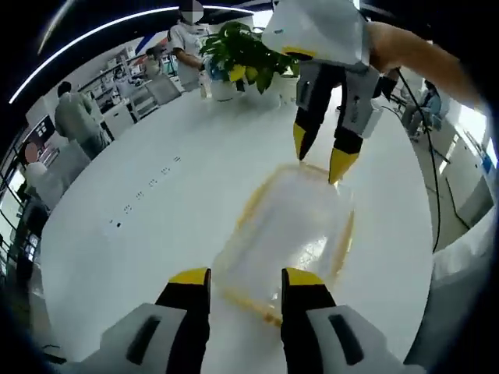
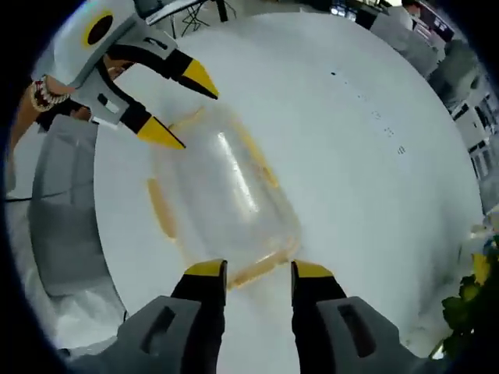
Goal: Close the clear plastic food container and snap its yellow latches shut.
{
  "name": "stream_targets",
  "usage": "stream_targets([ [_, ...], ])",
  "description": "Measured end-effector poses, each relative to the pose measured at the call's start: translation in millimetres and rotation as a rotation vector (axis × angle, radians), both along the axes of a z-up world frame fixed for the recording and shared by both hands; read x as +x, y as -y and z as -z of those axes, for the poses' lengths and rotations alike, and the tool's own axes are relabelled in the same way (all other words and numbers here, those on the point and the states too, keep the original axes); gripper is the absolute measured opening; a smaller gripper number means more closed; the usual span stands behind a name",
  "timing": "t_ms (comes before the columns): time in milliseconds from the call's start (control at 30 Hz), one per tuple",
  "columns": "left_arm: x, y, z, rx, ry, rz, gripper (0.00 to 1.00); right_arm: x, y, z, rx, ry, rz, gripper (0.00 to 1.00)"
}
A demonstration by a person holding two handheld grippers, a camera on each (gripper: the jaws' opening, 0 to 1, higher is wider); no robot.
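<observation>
The clear plastic food container (image 1: 292, 234) lies on the white table (image 1: 156, 202), between the two grippers, which face each other across it. In the left gripper view the left gripper (image 1: 245, 279) stands at the near short end of the container, its yellow-tipped jaws spread apart, one on each side of the yellow latch (image 1: 253, 305) there. The tips seem to touch the rim, but the picture is blurred at this place and I cannot be sure. At the far end the right gripper (image 1: 321, 156) points down at the container — its jaws are also apart, with the tips just above or on the far edge.

In the right gripper view the same container (image 2: 222, 195) is seen from the other end. The right gripper (image 2: 258, 271) has its jaws spread at the near latch (image 2: 257, 269), and the left gripper (image 2: 175, 109) comes in from the far left, jaws open, tips near the far corner. Yellow latches (image 2: 161, 209) run along the long sides too.

Far on the table stands a green plant (image 1: 248, 56) in a white pot — and people (image 1: 78, 117) in white coats are behind it.
</observation>
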State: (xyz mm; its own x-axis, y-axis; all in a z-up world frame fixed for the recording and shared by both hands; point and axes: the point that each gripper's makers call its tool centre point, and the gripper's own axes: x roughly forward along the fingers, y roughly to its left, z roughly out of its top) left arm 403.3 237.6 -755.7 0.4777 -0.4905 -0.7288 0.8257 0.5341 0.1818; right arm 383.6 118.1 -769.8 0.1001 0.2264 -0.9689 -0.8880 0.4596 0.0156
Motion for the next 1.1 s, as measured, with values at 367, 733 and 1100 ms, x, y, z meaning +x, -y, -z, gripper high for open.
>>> stream_targets([
  [367,-17.3,44,-12.8,-0.137,0.079,0.142,0.19,17,-28,-5.1,0.164,0.059,-0.034,0.21],
  [733,-19.6,49,-8.6,-0.198,0.015,0.105,0.15,23,-74,-14.5,0.286,0.097,-0.147,0.10],
  [1100,-32.8,41,2.2,-0.181,0.007,0.113,0.19,25,-98,-11.5,0.327,0.124,-0.257,0.23],
])
